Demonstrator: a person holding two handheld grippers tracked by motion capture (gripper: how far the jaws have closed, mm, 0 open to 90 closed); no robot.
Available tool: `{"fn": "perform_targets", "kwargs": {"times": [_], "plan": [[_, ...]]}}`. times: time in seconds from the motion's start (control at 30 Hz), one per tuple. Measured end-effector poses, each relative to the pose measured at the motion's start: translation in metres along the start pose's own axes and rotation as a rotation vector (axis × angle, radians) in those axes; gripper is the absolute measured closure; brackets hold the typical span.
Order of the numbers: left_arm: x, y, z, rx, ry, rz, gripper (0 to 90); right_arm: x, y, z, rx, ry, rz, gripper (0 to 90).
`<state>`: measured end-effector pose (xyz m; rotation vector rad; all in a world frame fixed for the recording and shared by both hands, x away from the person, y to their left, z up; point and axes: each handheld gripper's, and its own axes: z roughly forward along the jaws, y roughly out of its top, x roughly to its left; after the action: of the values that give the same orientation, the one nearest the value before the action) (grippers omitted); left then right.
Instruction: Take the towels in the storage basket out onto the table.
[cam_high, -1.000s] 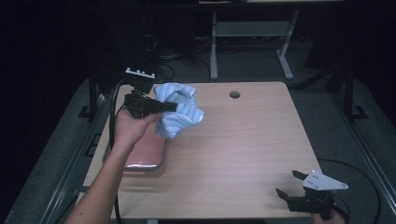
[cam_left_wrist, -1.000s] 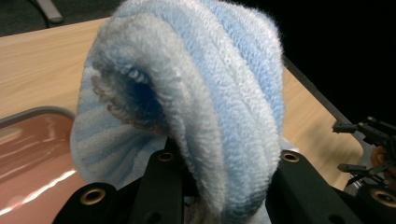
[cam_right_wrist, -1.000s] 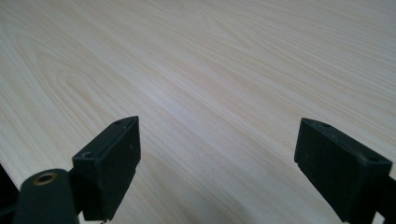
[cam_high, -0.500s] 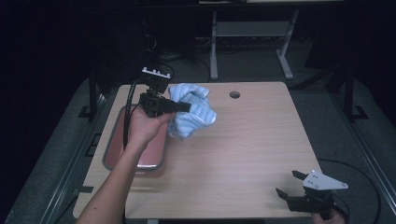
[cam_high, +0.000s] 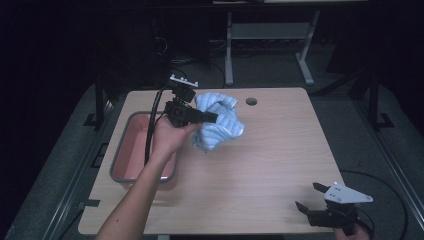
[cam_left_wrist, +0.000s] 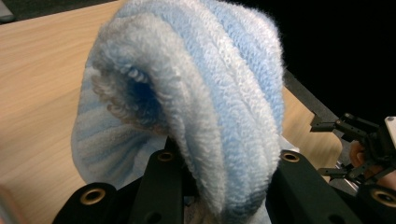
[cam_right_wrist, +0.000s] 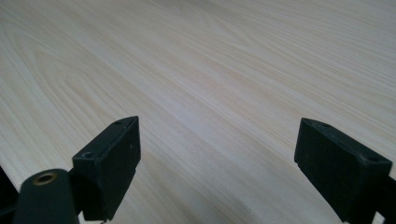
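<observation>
**Towel carried rightward, off the tub**

Across the last second, the left gripper (cam_high: 212, 118) travels to the right over the table (cam_high: 280, 160), taking the blue striped towel (cam_high: 220, 125) with it. A second ago the bundle hangs near the table's back left corner, close above the pink tub (cam_high: 131, 145); now it sits farther toward the table's middle, clear of the tub's right rim. The hand (cam_high: 167, 140) and forearm follow, so more of the tub's inside shows than before. The towel also changes shape: its hanging part bunches lower and to the right of the jaws, with a rolled fold facing the left gripper view (cam_left_wrist: 187, 107).
</observation>
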<state>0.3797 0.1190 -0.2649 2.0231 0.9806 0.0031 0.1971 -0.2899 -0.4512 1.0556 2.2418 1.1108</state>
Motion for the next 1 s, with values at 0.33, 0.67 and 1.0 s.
{"fn": "perform_targets", "kwargs": {"times": [0.33, 0.67, 1.0], "plan": [[-0.004, -0.001, 0.022, 0.021, -0.026, 0.008, 72.4, -0.001, 0.0, 0.0, -0.006, -0.003, -0.004, 13.9], [-0.005, -0.004, 0.046, 0.047, -0.024, -0.008, 72.1, 0.0, 0.0, 0.0, -0.004, 0.0, -0.007, 13.9], [-0.008, -0.01, 0.075, 0.097, -0.028, -0.002, 71.8, 0.0, 0.001, 0.0, -0.004, 0.001, -0.007, 13.9]]}}
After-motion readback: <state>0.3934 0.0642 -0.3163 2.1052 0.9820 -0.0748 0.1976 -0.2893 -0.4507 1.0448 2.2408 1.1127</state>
